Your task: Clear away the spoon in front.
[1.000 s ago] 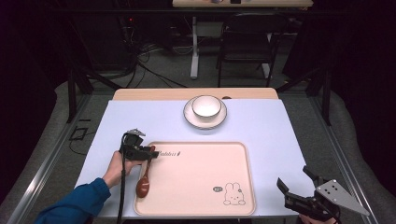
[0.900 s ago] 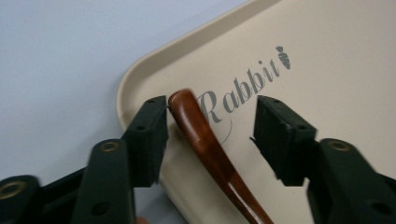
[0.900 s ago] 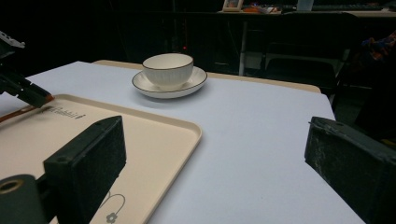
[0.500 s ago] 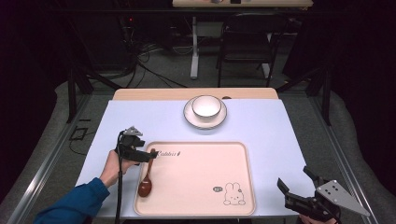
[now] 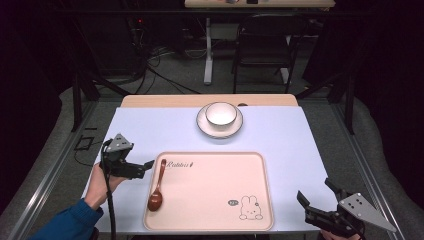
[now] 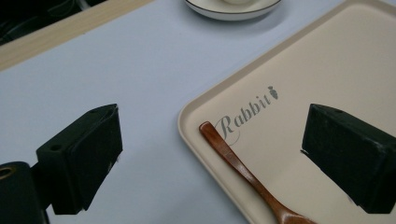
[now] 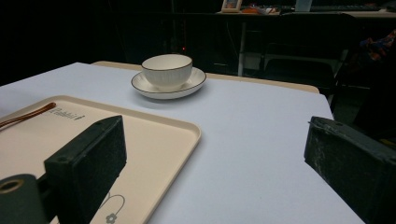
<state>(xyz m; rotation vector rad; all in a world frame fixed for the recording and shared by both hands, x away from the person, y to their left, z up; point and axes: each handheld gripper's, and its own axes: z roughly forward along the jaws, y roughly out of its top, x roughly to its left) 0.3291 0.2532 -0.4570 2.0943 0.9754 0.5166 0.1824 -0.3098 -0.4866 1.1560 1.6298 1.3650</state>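
A wooden spoon [image 5: 157,186] lies flat on the left part of a cream tray [image 5: 215,215], its handle tip near the printed "Rabbit" word and its bowl toward the person. The left gripper [image 5: 148,165] sits just left of the tray's left edge over the pale blue surface [image 5: 150,130], jaws pointing at the spoon's handle; in the left gripper view the jaws stand wide apart and released, the spoon [image 6: 243,172] lying between them lower down, touched by neither. The right gripper [image 5: 315,200] hangs off the near right corner of the surface, jaws spread and empty. A white cup on a saucer [image 5: 220,120] stands beyond the tray.
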